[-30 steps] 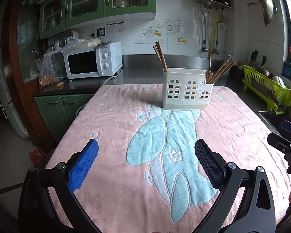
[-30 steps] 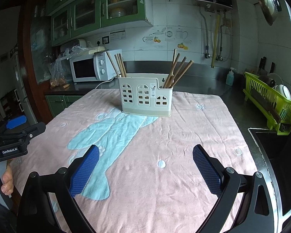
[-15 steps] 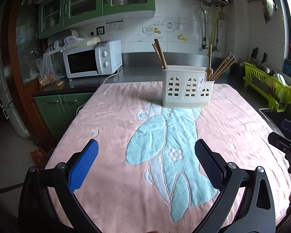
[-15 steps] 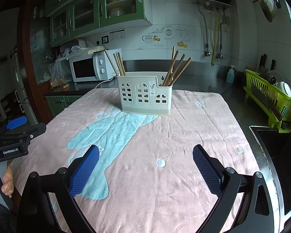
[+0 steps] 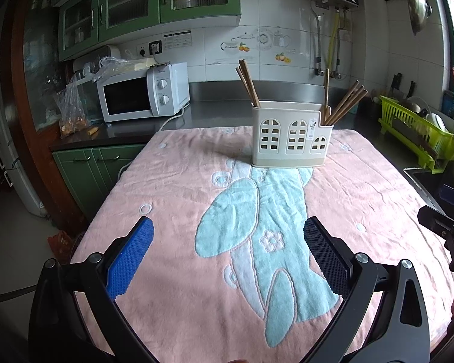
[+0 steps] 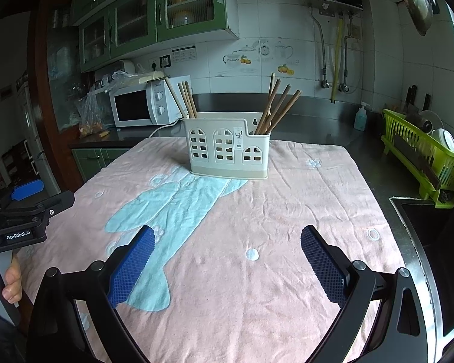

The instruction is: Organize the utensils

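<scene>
Left wrist view: left gripper (image 5: 228,232) hung over the near part of the pink towel (image 5: 172,187), jaws spread wide, nothing between the blue pads (image 5: 130,254).
Right wrist view: right gripper (image 6: 227,242) likewise over the towel, jaws spread wide and holding nothing.
Landmark: cream utensil holder (image 5: 290,139) with window cut-outs stood upright on the far part of the towel, well apart from both grippers.
Chopsticks, left compartment: brown chopsticks (image 5: 247,83) leaned out of the holder's left end.
Chopsticks, right compartment: a larger bundle (image 6: 277,106) fanned out of the holder's lower right end.
Behind the holder, left: white microwave (image 5: 142,92) on the dark counter.
Right of the holder: green dish rack (image 6: 423,154) on the counter beside the sink.
Cross-view: left gripper's body (image 6: 18,214) showed at the left edge of the right wrist view, hand on its handle.
</scene>
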